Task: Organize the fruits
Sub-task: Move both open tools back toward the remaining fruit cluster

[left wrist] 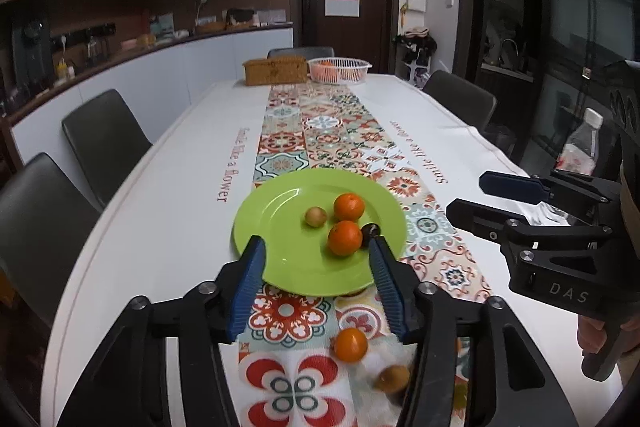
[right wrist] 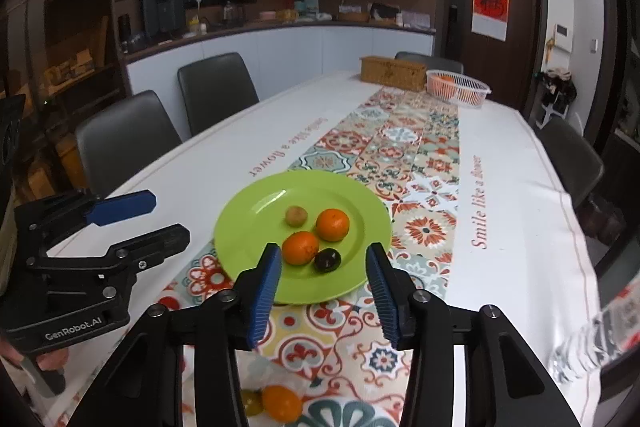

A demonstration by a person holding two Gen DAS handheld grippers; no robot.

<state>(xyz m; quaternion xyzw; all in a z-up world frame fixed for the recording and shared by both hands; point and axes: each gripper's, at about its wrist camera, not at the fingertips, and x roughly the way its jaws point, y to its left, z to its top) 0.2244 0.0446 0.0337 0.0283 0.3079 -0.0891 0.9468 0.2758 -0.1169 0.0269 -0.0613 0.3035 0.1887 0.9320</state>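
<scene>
Both grippers part open and empty above the near end of the table.

Left gripper (left wrist: pixel 318 267) and right gripper (right wrist: pixel 324 273) hold nothing. Green plate (left wrist: pixel 276 227) on the runner carries two oranges (left wrist: pixel 349 207), a tan fruit (left wrist: pixel 316 217) and a dark fruit (right wrist: pixel 327 259). One loose orange (left wrist: pixel 351 345) lies toward the near edge; a white basket (left wrist: pixel 340 69) and brown box (left wrist: pixel 274 71) stand at the far edge.

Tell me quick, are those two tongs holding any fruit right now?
Left tongs: open, holding nothing; the plate shows between them.
Right tongs: open, holding nothing.
</scene>
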